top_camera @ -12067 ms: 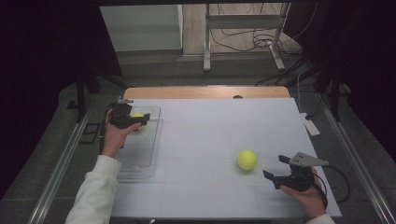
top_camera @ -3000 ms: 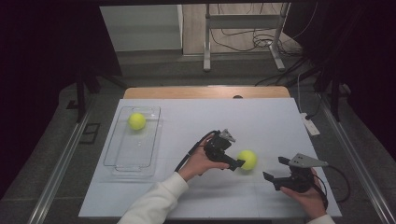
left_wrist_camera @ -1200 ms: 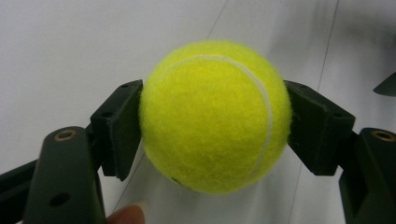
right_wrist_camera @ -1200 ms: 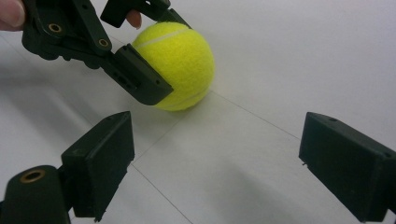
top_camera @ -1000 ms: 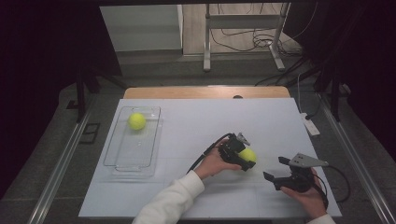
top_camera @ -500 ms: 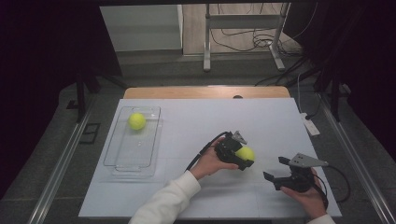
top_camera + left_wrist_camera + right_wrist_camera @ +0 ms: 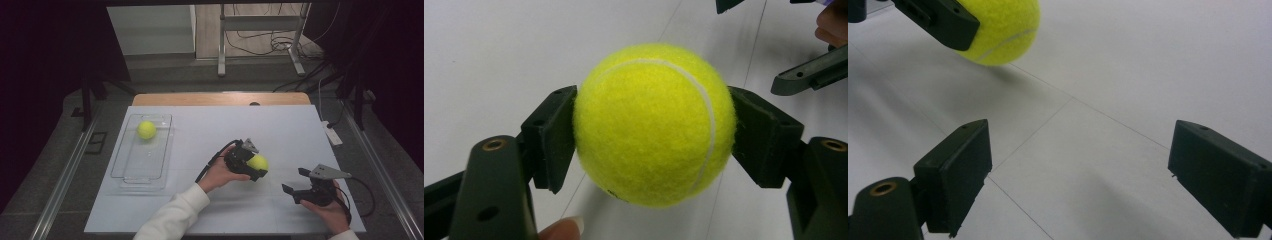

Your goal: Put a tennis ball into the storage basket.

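One tennis ball (image 7: 259,162), lately tabled, now aloft in left gripper (image 7: 252,166).

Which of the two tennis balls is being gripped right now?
The tennis ball near mid-table, clamped between the left gripper pads. The other tennis ball lies loose in the clear tray.

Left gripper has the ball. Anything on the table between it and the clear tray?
Nothing visible. The left gripper is shut on the tennis ball, and the white table between it and the clear tray is bare. The tray already holds another ball at its far end; the near part is free.
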### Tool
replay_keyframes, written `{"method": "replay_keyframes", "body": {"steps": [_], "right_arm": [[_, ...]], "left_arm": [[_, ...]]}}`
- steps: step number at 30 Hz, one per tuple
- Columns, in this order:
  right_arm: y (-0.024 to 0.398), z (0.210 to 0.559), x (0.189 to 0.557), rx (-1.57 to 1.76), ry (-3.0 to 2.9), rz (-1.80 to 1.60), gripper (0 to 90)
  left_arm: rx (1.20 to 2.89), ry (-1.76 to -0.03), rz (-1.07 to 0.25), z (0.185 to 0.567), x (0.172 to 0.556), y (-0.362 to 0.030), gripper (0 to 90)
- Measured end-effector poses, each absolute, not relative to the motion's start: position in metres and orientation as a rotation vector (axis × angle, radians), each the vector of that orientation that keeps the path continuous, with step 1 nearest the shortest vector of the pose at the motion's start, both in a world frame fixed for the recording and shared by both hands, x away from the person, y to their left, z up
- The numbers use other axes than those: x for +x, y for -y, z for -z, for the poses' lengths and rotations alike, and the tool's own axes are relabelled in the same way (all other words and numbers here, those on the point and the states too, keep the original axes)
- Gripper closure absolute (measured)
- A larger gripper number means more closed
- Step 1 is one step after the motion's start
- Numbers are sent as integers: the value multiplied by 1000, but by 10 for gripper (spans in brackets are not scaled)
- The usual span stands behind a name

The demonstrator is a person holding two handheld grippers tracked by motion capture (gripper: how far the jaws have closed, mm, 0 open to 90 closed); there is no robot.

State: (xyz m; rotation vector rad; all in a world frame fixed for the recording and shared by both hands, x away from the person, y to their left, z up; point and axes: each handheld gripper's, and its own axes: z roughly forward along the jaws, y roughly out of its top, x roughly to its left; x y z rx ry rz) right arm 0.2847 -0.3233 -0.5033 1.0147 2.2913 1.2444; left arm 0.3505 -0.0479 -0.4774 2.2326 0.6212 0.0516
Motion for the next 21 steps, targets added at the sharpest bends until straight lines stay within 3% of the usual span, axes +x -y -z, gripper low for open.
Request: {"method": "replay_keyframes", "body": {"steps": [21], "right_arm": [[323,504,285,1014,-2291,-1243,107]], "left_arm": [[2193,-634,-89,467,345,26,271]]}}
